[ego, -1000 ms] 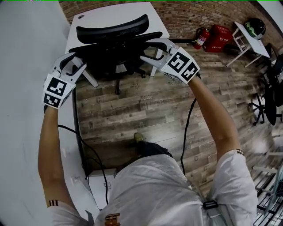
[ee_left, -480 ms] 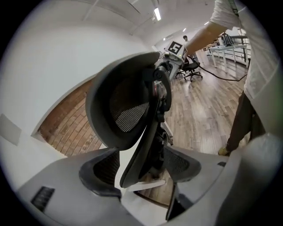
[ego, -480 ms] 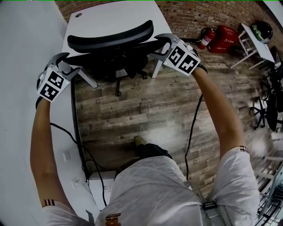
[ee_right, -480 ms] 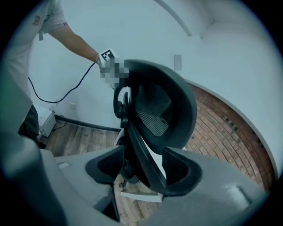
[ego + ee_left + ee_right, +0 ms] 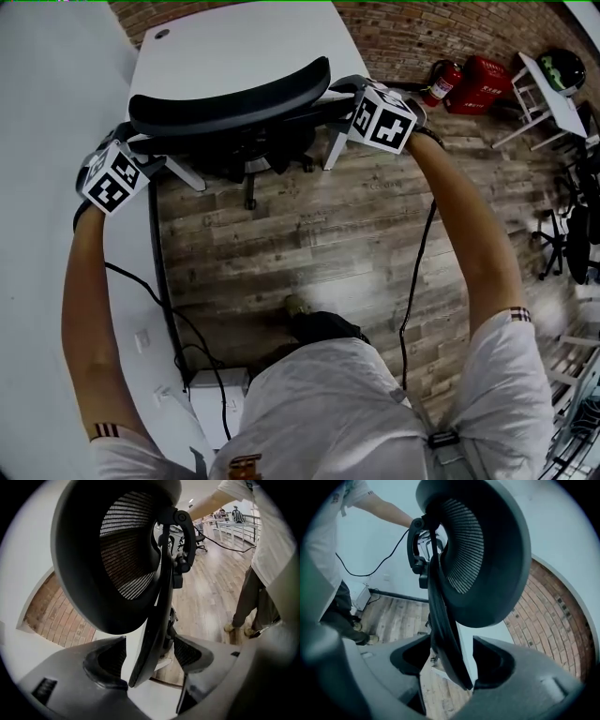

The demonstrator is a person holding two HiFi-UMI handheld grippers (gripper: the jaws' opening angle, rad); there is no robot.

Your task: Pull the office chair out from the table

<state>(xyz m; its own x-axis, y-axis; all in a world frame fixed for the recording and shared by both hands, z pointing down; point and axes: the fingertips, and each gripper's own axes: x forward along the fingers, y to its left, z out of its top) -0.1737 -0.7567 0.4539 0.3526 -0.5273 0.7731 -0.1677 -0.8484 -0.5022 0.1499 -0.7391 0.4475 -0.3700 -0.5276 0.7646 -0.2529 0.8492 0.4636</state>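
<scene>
The left gripper (image 5: 141,155) (image 5: 150,654) is reaching onto one side of the black mesh-backed office chair (image 5: 234,122), and the right gripper (image 5: 342,94) (image 5: 450,657) is reaching onto the opposite side. Both pairs of jaws have just been opening and are standing spread wide.

In the left gripper view, the thin black backrest edge (image 5: 152,620) is running up between the two grey fingers (image 5: 105,660). A strip of white background is showing between it and the finger on that view's left. The ribbed pad on the other side is sitting just beside it without pressing.

In the right gripper view, the matching backrest edge (image 5: 443,625) is passing between the fingers (image 5: 497,660). There is a gap on the view's left, and the edge's lower tip is lying close to the other finger. No squeeze is showing there either.

Above the fingertips in both gripper views, the chair's curved mesh headrest (image 5: 122,559) (image 5: 483,559) is filling much of the picture.

Beyond the fingertips in the head view, the chair is standing with its back at the near edge of the white rectangular table (image 5: 234,42). Behind the fingers, the person's bare arms are stretching back over the brown wooden plank floor (image 5: 309,234). A black cable (image 5: 417,272) is hanging below the right arm. Well out past the right gripper's outer side, a red fire extinguisher (image 5: 433,82) is leaning by the brick wall (image 5: 403,37).
</scene>
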